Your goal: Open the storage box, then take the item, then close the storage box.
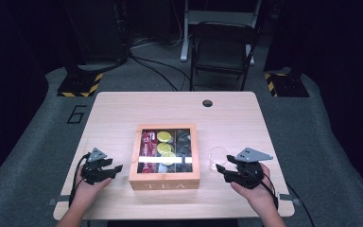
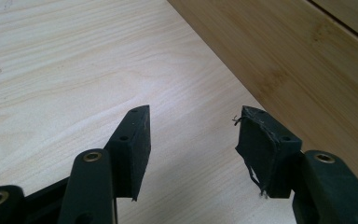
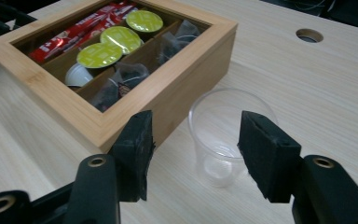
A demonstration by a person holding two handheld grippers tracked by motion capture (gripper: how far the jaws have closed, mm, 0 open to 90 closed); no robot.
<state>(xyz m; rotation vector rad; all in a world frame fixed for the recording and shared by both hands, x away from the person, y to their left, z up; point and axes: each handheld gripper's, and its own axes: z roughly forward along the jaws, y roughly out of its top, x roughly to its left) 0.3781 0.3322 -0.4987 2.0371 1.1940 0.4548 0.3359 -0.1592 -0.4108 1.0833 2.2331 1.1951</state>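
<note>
A wooden tea box (image 1: 164,182) marked TEA stands in the middle of the table, its windowed lid down. Through the window I see red packets (image 3: 74,32), yellow-lidded capsules (image 3: 121,38) and dark tea bags (image 3: 172,42). A clear plastic cup (image 1: 217,156) stands upright just right of the box. My right gripper (image 1: 220,170) is open, and in the right gripper view the cup (image 3: 223,126) sits just ahead of its (image 3: 196,122) spread jaws, untouched. My left gripper (image 1: 116,170) is left of the box, low over the table. Its (image 2: 193,116) jaws stand apart with nothing between them, the box wall (image 2: 307,60) close at the right.
The light wood table (image 1: 123,109) has a round cable hole (image 1: 207,102) at its far edge. A dark folding chair (image 1: 222,42) stands behind the table on the grey floor. Bare tabletop lies left of the box and beyond it.
</note>
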